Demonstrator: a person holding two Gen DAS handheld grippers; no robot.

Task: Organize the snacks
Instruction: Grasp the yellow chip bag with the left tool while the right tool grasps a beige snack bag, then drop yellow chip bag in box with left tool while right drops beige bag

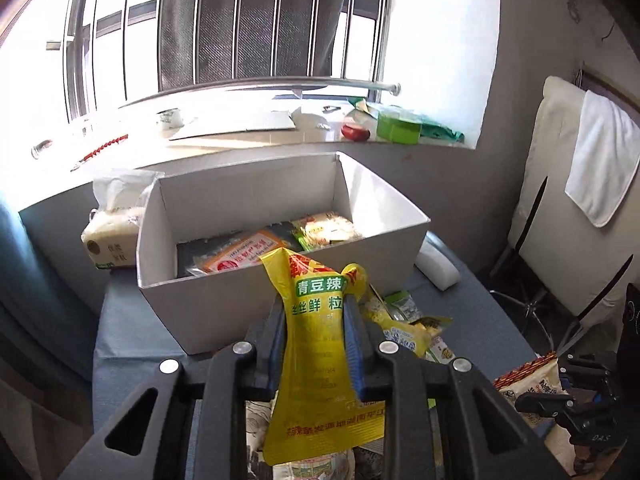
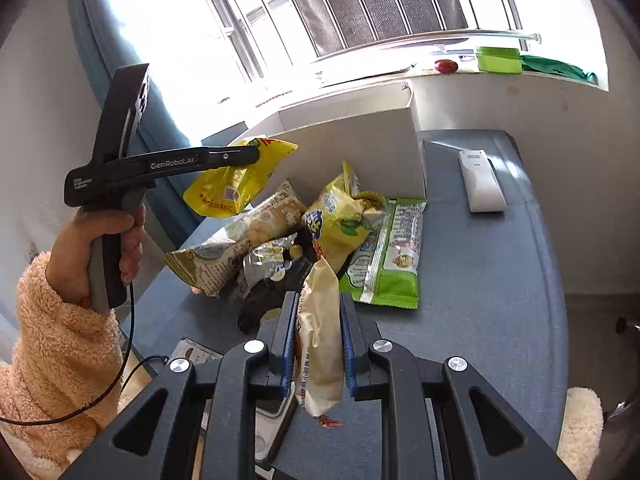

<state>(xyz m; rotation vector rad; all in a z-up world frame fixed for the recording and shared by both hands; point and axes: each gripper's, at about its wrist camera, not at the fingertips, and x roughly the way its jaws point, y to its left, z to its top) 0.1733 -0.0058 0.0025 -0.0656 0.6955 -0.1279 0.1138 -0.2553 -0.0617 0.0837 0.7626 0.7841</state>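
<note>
My left gripper is shut on a yellow snack packet and holds it in the air just in front of the white box. The same packet and left gripper show in the right wrist view, beside the box. The box holds a few flat snack packs. My right gripper is shut on a cream snack bag, lifted above the table. A pile of snack bags lies on the blue-grey table in front of the box.
A white remote-like device lies on the table right of the box. A tissue pack stands left of the box. The window sill behind holds a green container and a red object. A chair with a towel stands at right.
</note>
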